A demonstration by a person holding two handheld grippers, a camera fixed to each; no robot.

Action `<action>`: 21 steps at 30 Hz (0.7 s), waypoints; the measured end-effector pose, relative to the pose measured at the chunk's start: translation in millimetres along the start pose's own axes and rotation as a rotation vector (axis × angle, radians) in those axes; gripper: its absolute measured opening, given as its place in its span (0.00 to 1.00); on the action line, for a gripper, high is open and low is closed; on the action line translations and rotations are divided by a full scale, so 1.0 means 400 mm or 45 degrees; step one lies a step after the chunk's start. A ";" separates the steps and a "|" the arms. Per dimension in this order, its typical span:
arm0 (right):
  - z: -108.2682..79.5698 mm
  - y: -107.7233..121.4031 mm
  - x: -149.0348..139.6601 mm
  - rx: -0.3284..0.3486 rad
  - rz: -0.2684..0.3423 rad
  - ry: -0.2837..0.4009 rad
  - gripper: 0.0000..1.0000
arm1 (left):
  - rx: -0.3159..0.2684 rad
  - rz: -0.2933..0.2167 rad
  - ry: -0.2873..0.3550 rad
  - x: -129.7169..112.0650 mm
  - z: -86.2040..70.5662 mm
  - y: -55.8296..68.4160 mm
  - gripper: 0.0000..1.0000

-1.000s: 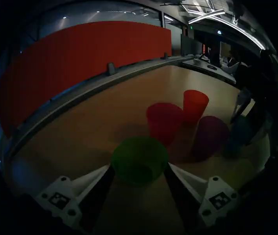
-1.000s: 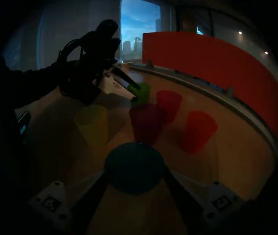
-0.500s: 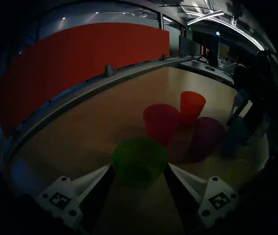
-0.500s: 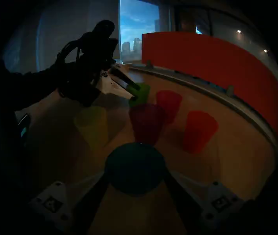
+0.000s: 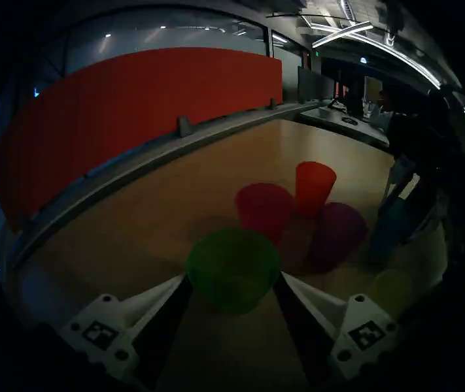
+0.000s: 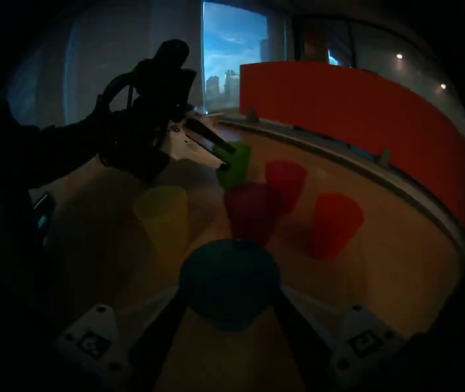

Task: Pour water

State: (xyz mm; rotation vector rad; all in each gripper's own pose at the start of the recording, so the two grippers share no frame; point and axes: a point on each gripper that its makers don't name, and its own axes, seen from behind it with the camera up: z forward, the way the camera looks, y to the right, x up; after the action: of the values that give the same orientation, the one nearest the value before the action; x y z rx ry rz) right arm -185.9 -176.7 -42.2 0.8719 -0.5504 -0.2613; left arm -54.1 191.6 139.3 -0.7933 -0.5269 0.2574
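Note:
A green cup (image 5: 233, 268) sits between the fingers of my left gripper (image 5: 232, 278), which is shut on it. My right gripper (image 6: 230, 293) is shut on a teal cup (image 6: 229, 281), seen from above its rim. In the right gripper view, a dark-sleeved arm holds the left gripper (image 6: 227, 157) with the green cup (image 6: 235, 164) beyond the standing cups. In the left gripper view, the teal cup (image 5: 387, 228) shows dimly at the right edge. I cannot tell whether either cup holds water.
On the wooden table (image 5: 167, 215) stand a red cup (image 5: 263, 209), an orange-red cup (image 5: 314, 186), a purple cup (image 5: 335, 234) and a yellow cup (image 5: 392, 291). A red partition (image 5: 134, 111) runs along the table's far edge. The room is dim.
Both grippers have risen slightly with their cups. The teal cup's tapered lower wall now shows above the table. The standing cups have not moved.

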 end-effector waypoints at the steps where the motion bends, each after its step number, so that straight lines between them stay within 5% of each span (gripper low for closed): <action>1: -0.005 0.001 0.008 -0.005 0.004 0.008 0.92 | 0.002 0.001 0.006 0.003 -0.006 0.003 0.86; 21: -0.146 0.018 0.218 -0.119 0.006 0.244 0.91 | 0.039 -0.043 0.261 0.107 -0.223 0.077 0.85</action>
State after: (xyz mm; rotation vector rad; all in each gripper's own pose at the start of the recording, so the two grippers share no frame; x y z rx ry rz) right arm -81.1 -171.9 -36.3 0.7946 -0.3592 -0.1949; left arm 29.4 176.0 80.0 -0.7709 -0.3420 0.1503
